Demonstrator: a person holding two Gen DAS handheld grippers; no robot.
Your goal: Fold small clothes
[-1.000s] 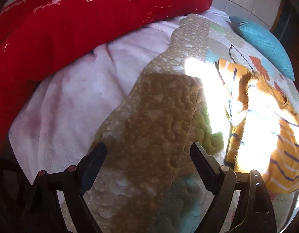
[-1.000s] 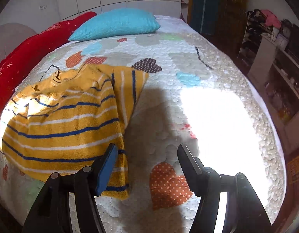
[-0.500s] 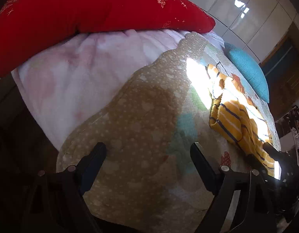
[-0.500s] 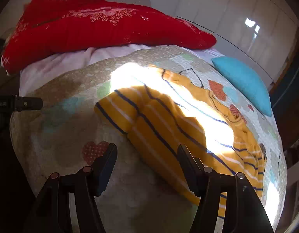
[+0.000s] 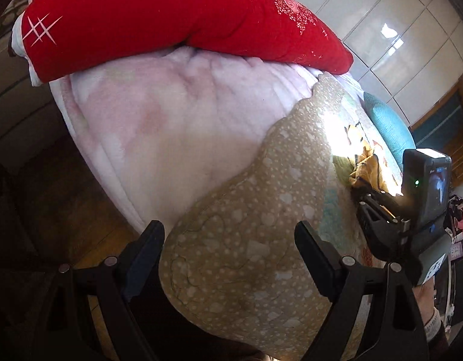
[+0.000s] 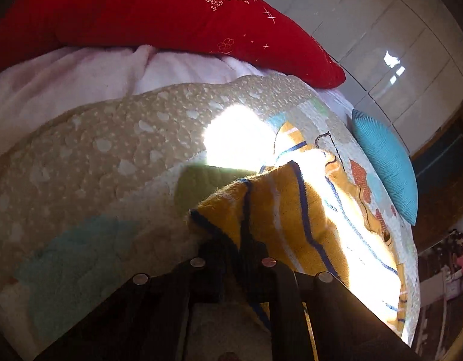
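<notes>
Two claws, one striped sweater, one bed with its coverings.

- Left claw (image 5: 229, 240): fingers spread wide apart, nothing between them. It hangs at the bed's near edge, over the tan dotted border of the quilt (image 5: 246, 240).
- Right claw (image 6: 231, 249): fingers drawn together and clamped on the near corner of the sweater (image 6: 291, 210). Seen from the left claw, it sits ahead and to the right (image 5: 359, 194), with its camera block behind it.
- Sweater: yellow with blue and white stripes. It lies on the quilt directly ahead of the right claw and stretches away to that claw's right, part in bright sun. The pinched corner is lifted off the quilt. From the left claw only a crumpled bit shows (image 5: 366, 168), ahead and to the right, at the tip of the right claw.
- Quilt: patchwork with a tan dotted border, spread under both claws.
- Pink blanket (image 5: 177, 132): ahead and left of the left claw, under the quilt's edge.
- Red pillow (image 6: 159, 21): long, with white flower print, at the far side beyond both claws, resting on the pink blanket.
- Blue cushion (image 6: 387, 165): far right of the right claw, on the quilt beyond the sweater, not touching it.
- White cupboard doors (image 6: 381, 39): behind the bed, glossy.
</notes>
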